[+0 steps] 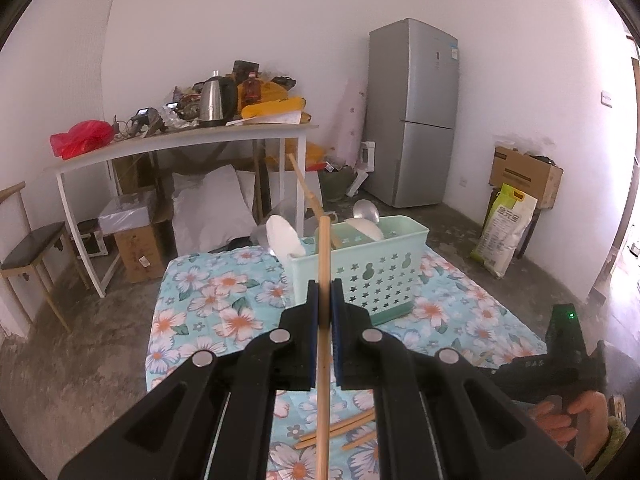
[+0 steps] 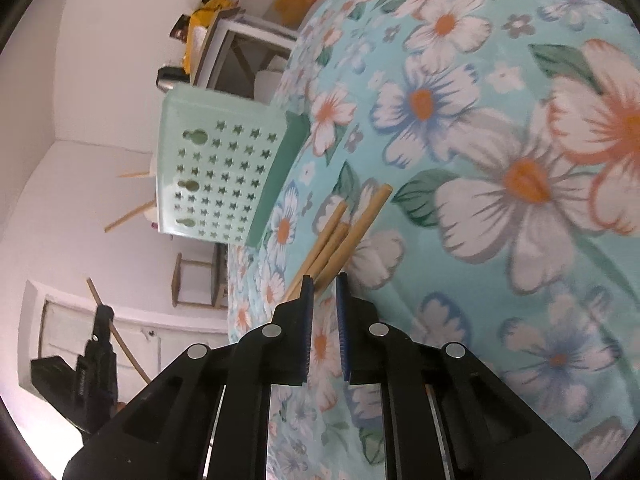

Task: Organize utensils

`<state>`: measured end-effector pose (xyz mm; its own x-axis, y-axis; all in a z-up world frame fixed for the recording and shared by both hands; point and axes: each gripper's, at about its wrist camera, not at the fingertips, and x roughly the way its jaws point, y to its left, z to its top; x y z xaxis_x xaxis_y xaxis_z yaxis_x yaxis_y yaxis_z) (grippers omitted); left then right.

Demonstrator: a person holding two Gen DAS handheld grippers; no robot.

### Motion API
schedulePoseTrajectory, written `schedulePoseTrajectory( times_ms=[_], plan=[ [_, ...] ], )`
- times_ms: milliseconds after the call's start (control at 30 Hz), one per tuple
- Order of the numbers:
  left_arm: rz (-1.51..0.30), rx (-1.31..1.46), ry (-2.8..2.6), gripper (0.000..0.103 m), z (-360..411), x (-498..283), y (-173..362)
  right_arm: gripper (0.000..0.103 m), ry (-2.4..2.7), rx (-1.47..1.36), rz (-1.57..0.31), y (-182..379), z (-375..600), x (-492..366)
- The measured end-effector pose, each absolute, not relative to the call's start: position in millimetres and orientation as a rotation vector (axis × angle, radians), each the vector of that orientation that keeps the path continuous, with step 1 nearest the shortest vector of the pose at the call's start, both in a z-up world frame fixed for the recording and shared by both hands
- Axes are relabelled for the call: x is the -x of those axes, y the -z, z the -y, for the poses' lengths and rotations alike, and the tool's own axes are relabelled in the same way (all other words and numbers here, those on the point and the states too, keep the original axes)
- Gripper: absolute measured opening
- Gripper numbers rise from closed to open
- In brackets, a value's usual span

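Chopstick (image 1: pixel 324 280) sits clamped in our left hand-held gripper (image 1: pixel 325 292) before the green caddy (image 1: pixel 360 272); our right hand-held gripper (image 2: pixel 322 284) has nearly closed around loose chopsticks (image 2: pixel 344 232) on the tabletop (image 2: pixel 480 120).

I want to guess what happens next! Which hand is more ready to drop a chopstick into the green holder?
Probably left. The left gripper is shut on a chopstick that points toward the holder. The right gripper sits low at the loose chopsticks on the cloth; whether it grips one is unclear.

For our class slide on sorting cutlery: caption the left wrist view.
Left gripper clamps a wooden chopstick before the green basket on a flowered cloth.
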<state>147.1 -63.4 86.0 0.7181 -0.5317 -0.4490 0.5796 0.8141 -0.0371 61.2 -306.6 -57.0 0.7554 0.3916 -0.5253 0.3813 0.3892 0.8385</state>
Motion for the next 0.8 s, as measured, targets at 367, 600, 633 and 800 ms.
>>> schedulePoseTrajectory(
  times_ms=[367,600,633,800],
  plan=[
    [-0.450,-0.011,0.626,0.005,53.8,-155.2,-102.2,0.000,0.031,-0.956,-0.672,0.8,304.7,-57.4],
    [-0.446,-0.009,0.638,0.005,57.5,-155.4,-105.4,0.016,0.044,-1.110,-0.709,24.1,317.3,-50.3],
    [-0.450,-0.012,0.638,0.005,58.0,-155.5,-104.4,0.026,0.058,-1.143,-0.714,29.0,321.7,-47.0],
    [-0.477,-0.007,0.636,0.005,59.0,-157.6,-99.1,0.034,0.092,-1.279,-0.723,56.6,340.3,-50.8]
  ],
)
